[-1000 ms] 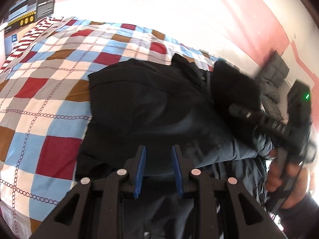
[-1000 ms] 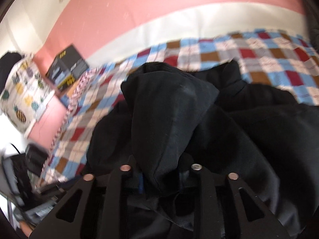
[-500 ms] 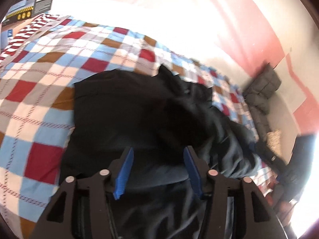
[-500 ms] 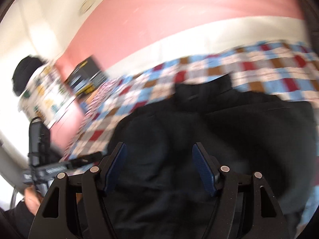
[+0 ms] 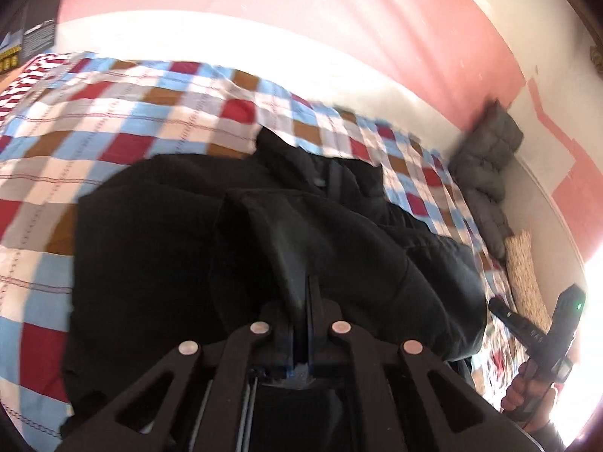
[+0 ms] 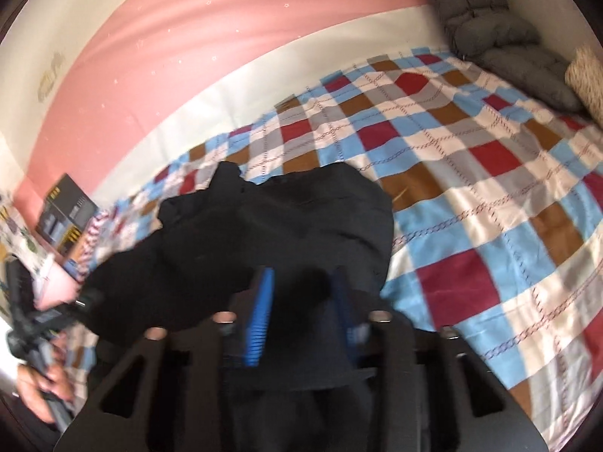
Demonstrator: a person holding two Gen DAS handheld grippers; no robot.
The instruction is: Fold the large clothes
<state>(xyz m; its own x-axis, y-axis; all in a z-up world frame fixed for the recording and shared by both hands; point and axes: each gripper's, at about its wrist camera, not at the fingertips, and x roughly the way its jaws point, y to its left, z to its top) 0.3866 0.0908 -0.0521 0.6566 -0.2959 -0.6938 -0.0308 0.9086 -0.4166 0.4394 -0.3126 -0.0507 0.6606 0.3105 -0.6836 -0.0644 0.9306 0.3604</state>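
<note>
A black jacket (image 5: 233, 248) is being shown spread in a heap on a checked quilt (image 5: 124, 113) covering a bed. In the left wrist view, the left gripper (image 5: 308, 301) is being seen with its blue fingers (image 5: 290, 333) pressed almost together, a fold of the jacket being pinched between them; the cloth is rising as a ridge straight ahead of the fingers. The rest of the jacket is lying ahead of and to both sides of those fingers. To the far right of them, the right gripper (image 5: 505, 310) is being held by a hand (image 5: 527, 388), near the jacket's right edge.

In the right wrist view, the right gripper (image 6: 301, 301) is being seen with its fingers (image 6: 260, 312) parted to a moderate gap. Dark jacket cloth is lying between and over them, but whether it is being gripped cannot be told, the picture being blurred. The jacket (image 6: 286, 226) is extending ahead and to the left of these fingers, with open quilt (image 6: 490, 188) to their right. Grey cushions (image 6: 501, 37) are lying far ahead on the right, against the wall. A dark box (image 6: 66, 213) is standing far to the left.
</note>
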